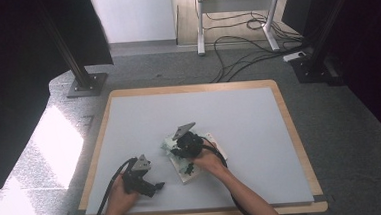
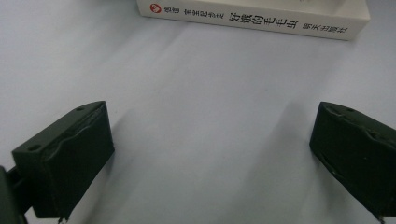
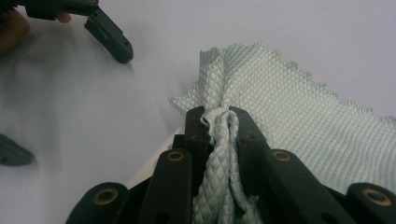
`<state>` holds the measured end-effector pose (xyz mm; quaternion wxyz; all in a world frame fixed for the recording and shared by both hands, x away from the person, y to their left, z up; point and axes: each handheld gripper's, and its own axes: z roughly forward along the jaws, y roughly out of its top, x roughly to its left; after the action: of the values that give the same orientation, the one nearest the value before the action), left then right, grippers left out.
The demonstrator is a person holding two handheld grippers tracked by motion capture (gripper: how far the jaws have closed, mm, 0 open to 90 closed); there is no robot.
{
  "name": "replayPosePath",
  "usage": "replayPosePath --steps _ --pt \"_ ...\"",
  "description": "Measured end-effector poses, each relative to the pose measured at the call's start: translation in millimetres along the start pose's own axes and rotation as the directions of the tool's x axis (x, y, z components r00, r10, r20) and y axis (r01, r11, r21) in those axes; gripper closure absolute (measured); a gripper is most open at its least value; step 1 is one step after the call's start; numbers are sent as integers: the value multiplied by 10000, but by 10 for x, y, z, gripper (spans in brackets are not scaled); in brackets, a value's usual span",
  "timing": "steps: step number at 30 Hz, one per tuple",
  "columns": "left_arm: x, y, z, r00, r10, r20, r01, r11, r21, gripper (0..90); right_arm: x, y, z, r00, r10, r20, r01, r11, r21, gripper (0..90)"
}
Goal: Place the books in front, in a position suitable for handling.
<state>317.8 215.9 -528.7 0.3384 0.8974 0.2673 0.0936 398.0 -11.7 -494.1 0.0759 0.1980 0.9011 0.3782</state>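
A pale green quilted cloth (image 3: 289,116) is pinched into a bunched fold between the jaws of my right gripper (image 3: 219,114), which is shut on it. In the high view that gripper (image 1: 177,147) sits over the cloth (image 1: 167,145) and a white book (image 1: 187,172) near the middle of the grey table top. The book's spine with printed characters (image 2: 261,21) lies ahead of my left gripper (image 2: 210,149), whose jaws stand wide apart with nothing between them. My left gripper (image 1: 156,187) rests low near the front left of the table.
The grey table top (image 1: 240,129) has a wooden rim. Beyond it on the floor stand a black stand base (image 1: 87,85), a white frame (image 1: 235,14) and loose cables (image 1: 245,54). Dark curtains flank both sides.
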Motion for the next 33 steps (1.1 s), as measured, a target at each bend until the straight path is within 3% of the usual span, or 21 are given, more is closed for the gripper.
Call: replayPosePath --steps 8,16,32,33 --pt "1 0 0 10000 4 13 -4 10000 -6 0 -161 -134 -355 9976 353 596 -330 9987 -384 779" --pt "1 0 0 10000 9 -2 -9 10000 7 0 -353 -348 -753 9888 940 1160 -858 9936 -736 779" --pt "2 1 0 10000 10 0 -10 10000 9 0 -516 -863 -1398 9606 1684 2212 -1551 9849 -764 779" --pt "2 0 0 10000 7 10 -7 10000 3 0 -523 -941 -1485 9545 1844 2345 -1705 9822 -787 779"
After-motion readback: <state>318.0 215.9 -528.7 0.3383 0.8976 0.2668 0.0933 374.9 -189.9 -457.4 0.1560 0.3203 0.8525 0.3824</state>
